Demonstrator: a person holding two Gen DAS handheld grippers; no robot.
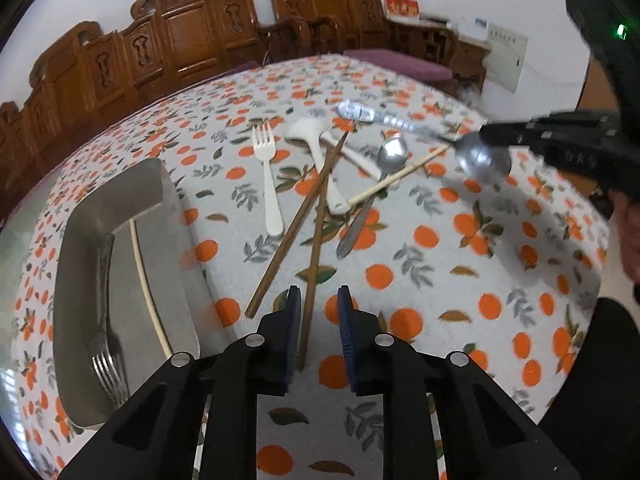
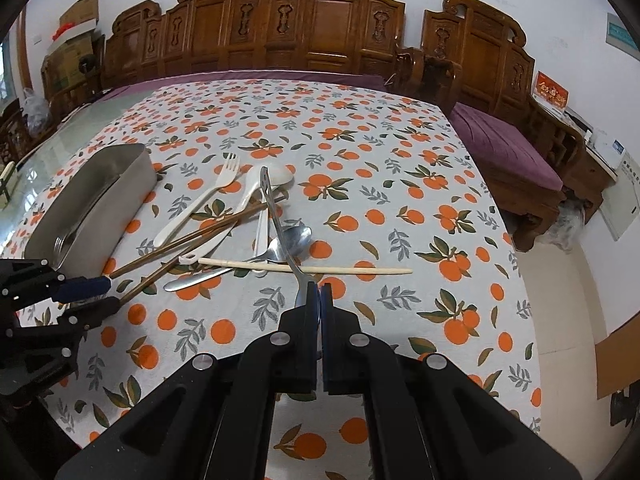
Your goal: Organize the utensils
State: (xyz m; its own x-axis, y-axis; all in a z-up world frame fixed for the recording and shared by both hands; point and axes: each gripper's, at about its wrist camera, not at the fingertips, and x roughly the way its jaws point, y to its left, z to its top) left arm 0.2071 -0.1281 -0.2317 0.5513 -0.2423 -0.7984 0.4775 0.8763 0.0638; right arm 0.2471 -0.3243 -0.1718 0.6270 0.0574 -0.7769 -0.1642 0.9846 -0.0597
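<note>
My right gripper (image 2: 319,292) is shut on a large metal spoon (image 2: 276,216) by its bowl and holds it above the pile; it also shows in the left wrist view (image 1: 404,124). My left gripper (image 1: 319,300) is open, its fingers either side of a brown chopstick (image 1: 314,264); it shows in the right wrist view (image 2: 106,294). On the cloth lie a second brown chopstick (image 1: 296,220), a white fork (image 1: 267,184), a white spoon (image 1: 320,160), a small metal spoon (image 1: 376,184) and a pale chopstick (image 1: 396,176). The metal tray (image 1: 80,248) holds a metal fork (image 1: 106,344) and a pale chopstick (image 1: 146,288).
The table carries an orange-print cloth (image 2: 400,184). Carved wooden benches (image 2: 320,28) with purple cushions (image 2: 504,152) stand behind and to the right of the table. The tray stands at the table's left side (image 2: 132,176).
</note>
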